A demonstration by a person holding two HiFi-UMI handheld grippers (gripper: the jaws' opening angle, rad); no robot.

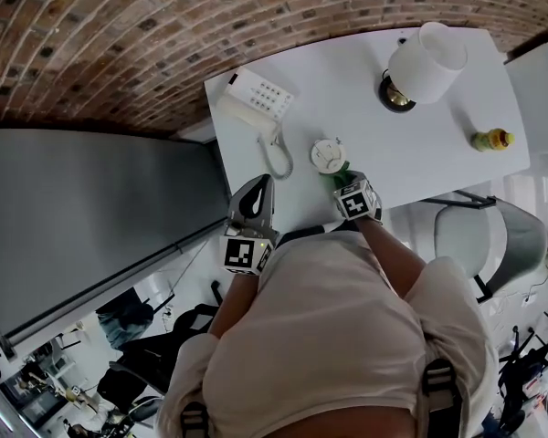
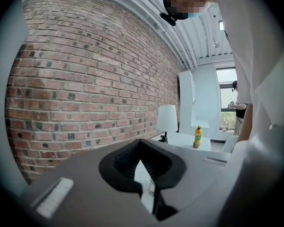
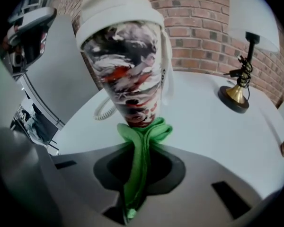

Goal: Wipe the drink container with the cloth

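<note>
Cup: the cup stands lidded on the worktop, near its front edge.
Right gripper: the right gripper is clamped tight on the cloth, whose bunched end touches the cup's foot.
Left gripper: the left gripper has its jaws together on nothing and is well clear of the cup.
Progress: the cloth meets only the base, so I'd say the wiping is barely begun.
Left to do: the sides and lid, by the look of it.

A white table bears a telephone, a lamp and a yellow bottle.
</note>
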